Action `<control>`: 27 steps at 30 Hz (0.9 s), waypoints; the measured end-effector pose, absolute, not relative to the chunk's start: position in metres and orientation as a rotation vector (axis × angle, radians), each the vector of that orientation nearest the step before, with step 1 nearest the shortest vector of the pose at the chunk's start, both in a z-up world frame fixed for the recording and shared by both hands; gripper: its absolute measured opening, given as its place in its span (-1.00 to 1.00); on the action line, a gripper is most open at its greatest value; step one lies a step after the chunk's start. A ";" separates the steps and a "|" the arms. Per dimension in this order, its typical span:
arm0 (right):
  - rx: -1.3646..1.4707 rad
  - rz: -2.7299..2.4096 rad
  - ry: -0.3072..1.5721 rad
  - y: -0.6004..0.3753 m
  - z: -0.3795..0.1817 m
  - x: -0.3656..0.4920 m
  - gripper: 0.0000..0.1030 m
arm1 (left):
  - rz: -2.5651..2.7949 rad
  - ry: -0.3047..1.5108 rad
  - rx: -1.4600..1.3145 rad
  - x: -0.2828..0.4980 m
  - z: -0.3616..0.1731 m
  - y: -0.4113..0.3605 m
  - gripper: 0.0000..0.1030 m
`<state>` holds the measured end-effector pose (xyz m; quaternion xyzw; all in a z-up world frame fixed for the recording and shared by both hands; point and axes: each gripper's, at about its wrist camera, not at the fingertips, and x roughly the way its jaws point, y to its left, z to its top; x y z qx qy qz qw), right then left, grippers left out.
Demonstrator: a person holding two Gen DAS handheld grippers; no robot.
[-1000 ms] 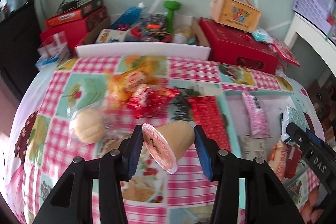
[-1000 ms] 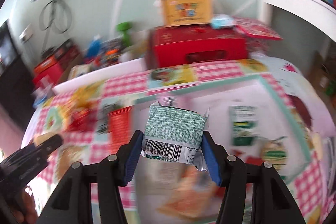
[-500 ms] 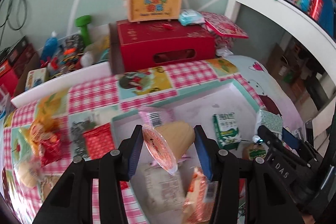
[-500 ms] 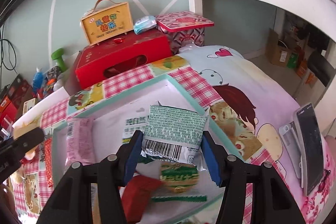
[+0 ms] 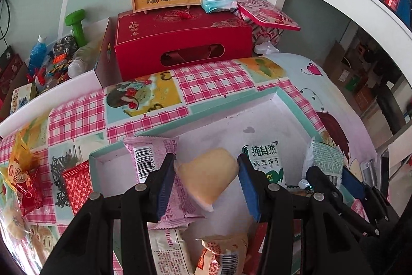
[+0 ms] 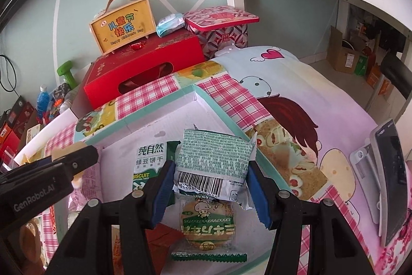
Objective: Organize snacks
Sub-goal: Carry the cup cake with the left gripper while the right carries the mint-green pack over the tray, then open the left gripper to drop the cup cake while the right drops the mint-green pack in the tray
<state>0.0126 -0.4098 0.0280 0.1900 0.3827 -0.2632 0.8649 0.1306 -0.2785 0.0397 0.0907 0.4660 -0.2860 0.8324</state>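
I held both claws over the tray: left claw gripping the pudding cup, right claw clamping the green packet, ready for dropping inside.

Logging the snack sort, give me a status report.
Left gripper shut on jelly cup. Right gripper shut on green packet. Both over tray; snacks already inside.

Pink-checked cloth, red box, green-printed packet.
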 end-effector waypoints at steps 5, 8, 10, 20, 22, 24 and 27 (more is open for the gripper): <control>0.381 -0.548 0.821 -0.408 0.025 0.016 0.18 | -0.592 0.990 0.177 0.130 0.044 -0.271 0.18; 0.398 -0.542 0.820 -0.409 0.027 0.014 0.22 | -0.564 0.991 0.171 0.130 0.048 -0.264 0.18; 0.406 -0.534 0.824 -0.408 0.029 0.014 0.32 | -0.540 0.996 0.167 0.130 0.048 -0.258 0.22; 0.389 -0.503 0.837 -0.397 0.037 0.017 1.00 | -0.381 1.010 0.199 0.138 0.038 -0.230 0.56; 0.378 -0.499 0.840 -0.393 0.038 0.018 1.00 | -0.365 1.009 0.206 0.139 0.037 -0.226 0.59; 0.370 -0.500 0.843 -0.391 0.038 0.020 1.00 | -0.350 1.007 0.215 0.139 0.036 -0.222 0.62; 0.368 -0.494 0.847 -0.387 0.039 0.021 1.00 | -0.338 1.002 0.220 0.139 0.035 -0.215 0.63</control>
